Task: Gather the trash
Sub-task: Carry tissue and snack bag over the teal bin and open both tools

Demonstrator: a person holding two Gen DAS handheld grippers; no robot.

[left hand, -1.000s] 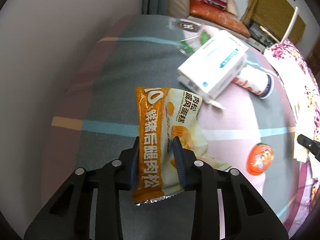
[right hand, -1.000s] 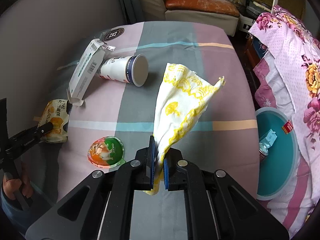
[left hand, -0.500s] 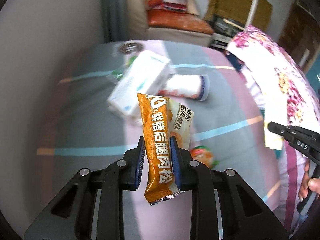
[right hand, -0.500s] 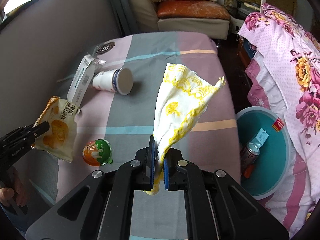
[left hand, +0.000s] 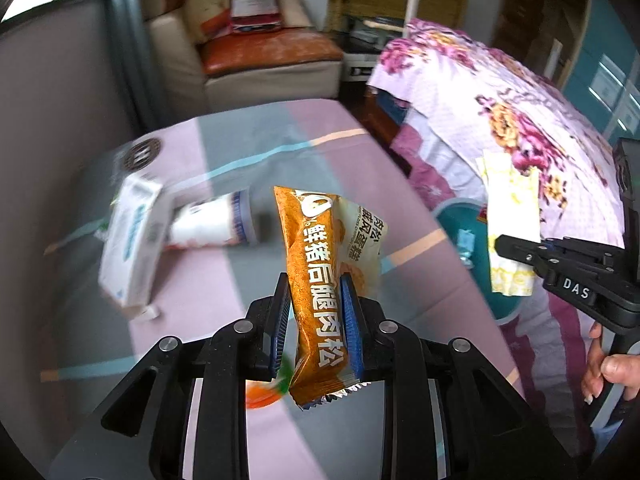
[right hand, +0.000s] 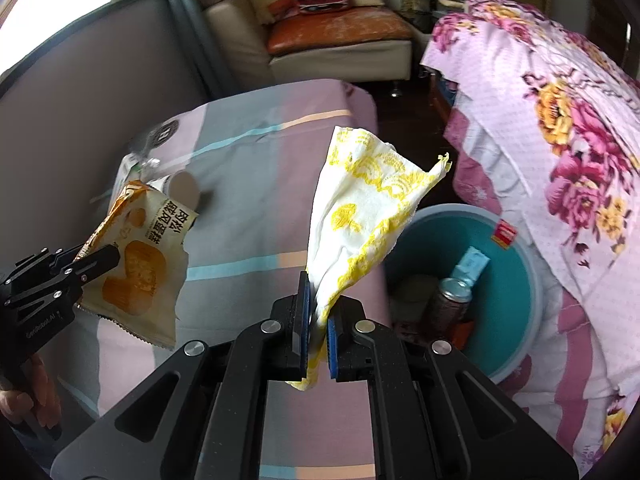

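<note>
My left gripper (left hand: pixel 316 324) is shut on an orange snack wrapper (left hand: pixel 320 276) and holds it in the air above the striped table (left hand: pixel 224 288). It also shows at the left of the right wrist view, where the wrapper (right hand: pixel 140 264) hangs from the left gripper (right hand: pixel 108 258). My right gripper (right hand: pixel 317 320) is shut on a white and yellow paper napkin (right hand: pixel 360 208), near the table's right edge and left of a teal trash bin (right hand: pixel 508 292). The napkin (left hand: pixel 510 220) shows in the left wrist view, above the bin (left hand: pixel 460 216).
On the table lie a white carton (left hand: pixel 132 240), a tipped paper cup (left hand: pixel 212 226) and an orange jelly cup (left hand: pixel 264 394). The bin holds a can (right hand: pixel 452 296) and scraps. A floral bedspread (right hand: pixel 560 140) lies right of the bin; a sofa (right hand: pixel 332 40) stands behind.
Both grippers have lifted higher and swung right toward the bin, each still holding its item. The bin now fills more of the right wrist view.
</note>
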